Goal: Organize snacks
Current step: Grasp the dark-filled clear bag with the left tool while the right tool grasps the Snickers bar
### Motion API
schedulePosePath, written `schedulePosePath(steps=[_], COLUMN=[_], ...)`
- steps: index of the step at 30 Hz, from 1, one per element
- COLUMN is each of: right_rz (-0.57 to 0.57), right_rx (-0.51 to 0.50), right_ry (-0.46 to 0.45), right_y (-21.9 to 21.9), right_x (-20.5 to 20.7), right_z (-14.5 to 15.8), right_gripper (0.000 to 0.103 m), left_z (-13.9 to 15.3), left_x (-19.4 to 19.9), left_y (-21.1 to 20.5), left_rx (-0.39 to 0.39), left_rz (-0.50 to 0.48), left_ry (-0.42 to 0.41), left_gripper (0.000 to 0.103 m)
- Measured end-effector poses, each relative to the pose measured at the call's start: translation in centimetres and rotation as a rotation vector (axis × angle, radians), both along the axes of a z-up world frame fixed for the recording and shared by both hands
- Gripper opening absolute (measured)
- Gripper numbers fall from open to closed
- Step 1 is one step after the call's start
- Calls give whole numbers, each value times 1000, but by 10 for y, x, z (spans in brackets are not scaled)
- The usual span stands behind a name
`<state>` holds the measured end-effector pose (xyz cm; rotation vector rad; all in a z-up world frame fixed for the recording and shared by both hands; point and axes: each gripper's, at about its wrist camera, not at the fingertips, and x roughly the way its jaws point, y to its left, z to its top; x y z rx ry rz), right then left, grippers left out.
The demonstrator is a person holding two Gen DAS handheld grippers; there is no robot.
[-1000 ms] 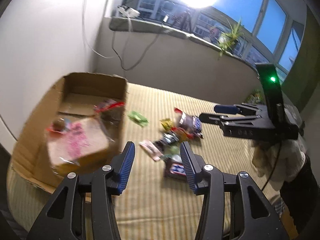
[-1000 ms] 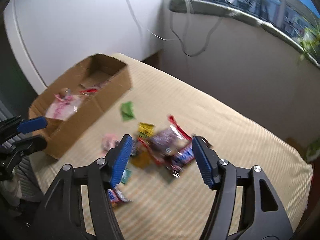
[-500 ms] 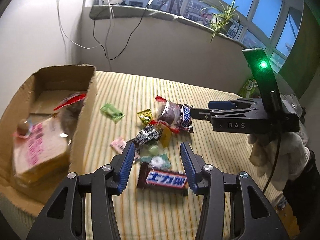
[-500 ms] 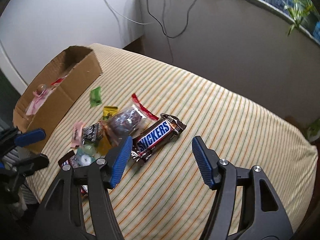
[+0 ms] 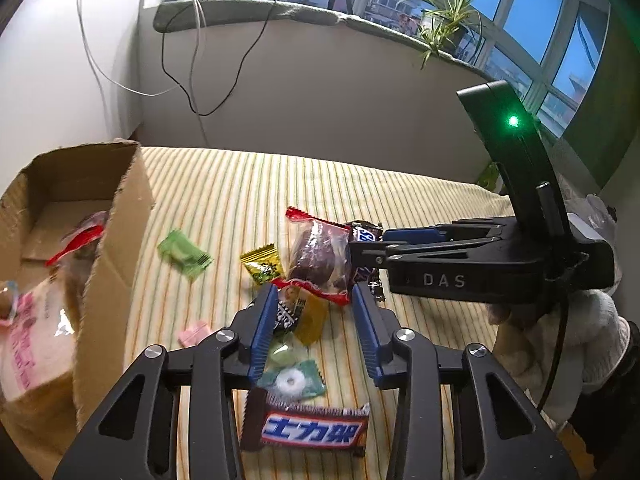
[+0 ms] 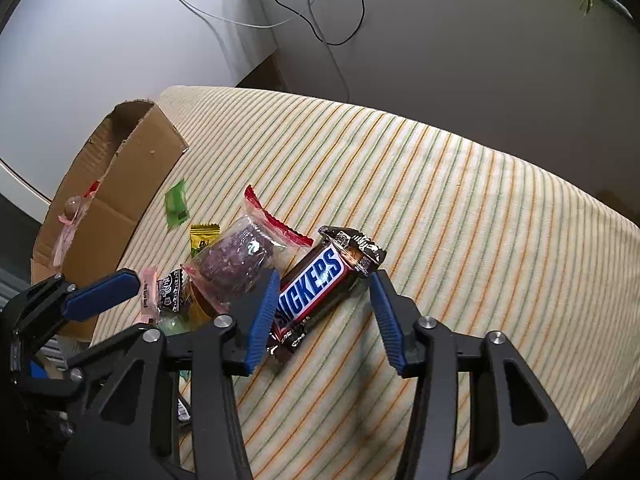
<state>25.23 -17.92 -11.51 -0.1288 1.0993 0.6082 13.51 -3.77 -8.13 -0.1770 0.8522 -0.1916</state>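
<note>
1. The left gripper (image 5: pixel 314 324) hangs spread, nothing between its blue pads, above the near end of a snack pile on a striped bed (image 6: pixel 460 184).
2. Between and just past its fingers lie a clear red-edged pastry packet (image 5: pixel 320 256), a dark small packet (image 5: pixel 286 316), an amber sachet (image 5: pixel 310 318), and a green ring-candy wrapper (image 5: pixel 290 380).
3. Nearest the left wrist camera lies a Snickers bar with Chinese lettering (image 5: pixel 308 432), flat on the cover.
4. The right gripper (image 6: pixel 326 316) is also spread and holds nothing; a Snickers bar (image 6: pixel 316 284) lies aslant between its fingers, one end under the left pad (whether the pad touches the wrapper, I cannot tell).
5. Beside that bar sits the pastry packet, overlapping a yellow candy (image 6: pixel 202 238); a green candy (image 6: pixel 176 204) lies apart, nearer the cardboard box (image 6: pixel 132 168).
6. A pink candy (image 5: pixel 194 332) lies close to the box wall.
7. The box stands open at the bed's left edge, with a pink-printed bag (image 5: pixel 32 344) and a red-edged packet (image 5: pixel 80 236) inside.
8. Cables (image 5: pixel 188 80) trail down the wall from the windowsill (image 5: pixel 256 10), where a spider plant (image 5: pixel 444 28) stands.
</note>
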Motion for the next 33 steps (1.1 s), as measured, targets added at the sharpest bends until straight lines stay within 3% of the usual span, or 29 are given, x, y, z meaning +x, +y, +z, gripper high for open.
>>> schedulePosePath(steps=[7,11,16,24,33], right_rz=[42,64,61,68,69], right_rx=[-31,-42,-18,50,43], right_ry=[-17,-20,2,69,72], right_y=[7,6,0,-13,-12], right_x=[2,1,6,14,12], right_z=[0,3,1,-2,-1], right_gripper=[48,36,35,35,32], left_z=[-5,-11,-16,-27,-35], left_x=[13,23,36,50,54], left_y=[-3,-5,-9,-6,-12], left_rx=[12,5,12,-39,-35], left_rz=[-7,-18,-34,-60,-80], left_ry=[11,34,48,83,89], left_gripper=[36,36,34,35,34])
